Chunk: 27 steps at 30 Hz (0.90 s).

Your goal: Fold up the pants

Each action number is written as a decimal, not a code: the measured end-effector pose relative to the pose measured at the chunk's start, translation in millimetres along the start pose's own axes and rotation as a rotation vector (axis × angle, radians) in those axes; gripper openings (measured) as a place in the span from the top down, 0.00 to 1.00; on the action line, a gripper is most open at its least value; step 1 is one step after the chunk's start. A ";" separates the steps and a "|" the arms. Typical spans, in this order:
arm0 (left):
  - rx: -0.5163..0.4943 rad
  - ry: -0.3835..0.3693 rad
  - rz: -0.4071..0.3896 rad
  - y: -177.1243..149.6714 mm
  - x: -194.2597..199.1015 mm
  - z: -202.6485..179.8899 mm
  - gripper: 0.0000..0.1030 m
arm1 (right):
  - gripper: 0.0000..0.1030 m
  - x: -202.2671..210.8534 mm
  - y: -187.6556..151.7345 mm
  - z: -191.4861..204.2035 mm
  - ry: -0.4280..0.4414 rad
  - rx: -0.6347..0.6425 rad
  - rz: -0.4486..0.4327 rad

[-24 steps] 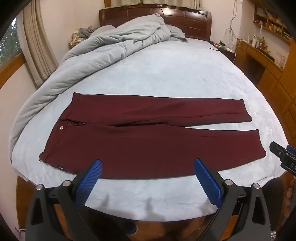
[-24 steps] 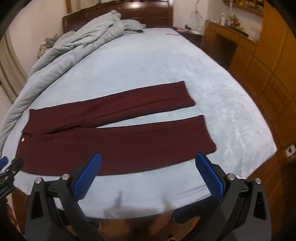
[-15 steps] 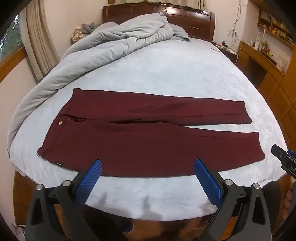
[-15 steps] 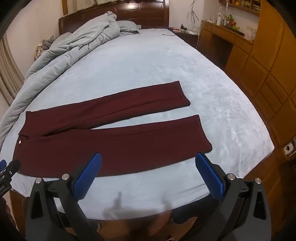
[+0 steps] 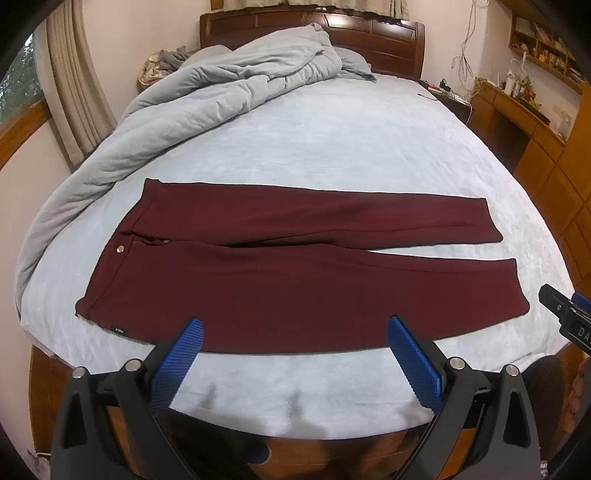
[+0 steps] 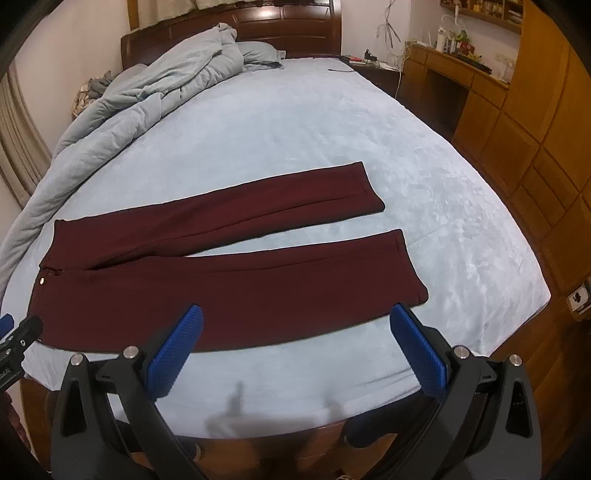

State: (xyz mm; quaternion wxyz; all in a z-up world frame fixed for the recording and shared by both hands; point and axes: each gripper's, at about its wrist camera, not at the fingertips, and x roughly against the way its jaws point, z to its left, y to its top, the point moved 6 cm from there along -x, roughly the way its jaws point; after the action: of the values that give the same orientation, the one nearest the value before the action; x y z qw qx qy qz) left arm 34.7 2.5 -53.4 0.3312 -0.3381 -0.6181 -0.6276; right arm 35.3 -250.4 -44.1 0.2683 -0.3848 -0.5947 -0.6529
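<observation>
Dark red pants (image 5: 295, 273) lie flat on the light blue bed (image 5: 332, 147), waistband at the left, both legs spread toward the right. They also show in the right wrist view (image 6: 229, 280). My left gripper (image 5: 293, 328) is open and empty, hovering above the near edge of the bed, just short of the pants' near leg. My right gripper (image 6: 295, 317) is open and empty, just short of the near leg toward its hem. The right gripper's tip shows at the right edge of the left wrist view (image 5: 565, 314).
A rumpled grey duvet (image 5: 192, 107) lies along the bed's left and far side. A dark wooden headboard (image 5: 314, 22) stands at the back. Wooden cabinets and a desk (image 6: 517, 110) stand to the right. The bed's wooden frame (image 6: 258, 450) is below the grippers.
Both grippers have risen and tilted slightly, so the pants sit a little lower and nearer in view. The pants have not moved. Both grippers stay open.
</observation>
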 end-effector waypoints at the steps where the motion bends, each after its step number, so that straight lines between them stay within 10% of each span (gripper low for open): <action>1: -0.002 0.002 0.000 0.0 -0.4 -0.1 0.04 | 0.02 -0.3 -0.7 1.5 -0.001 0.004 0.000; 27: -0.002 0.007 0.008 2.8 -3.3 -0.9 0.04 | 0.02 -7.8 3.6 7.6 0.017 0.011 0.004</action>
State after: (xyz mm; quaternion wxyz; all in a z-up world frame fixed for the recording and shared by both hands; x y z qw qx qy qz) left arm 38.8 1.5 -54.6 0.3357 -0.3388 -0.6148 -0.6281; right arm 44.0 -244.4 -48.4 0.2766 -0.3791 -0.5951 -0.6524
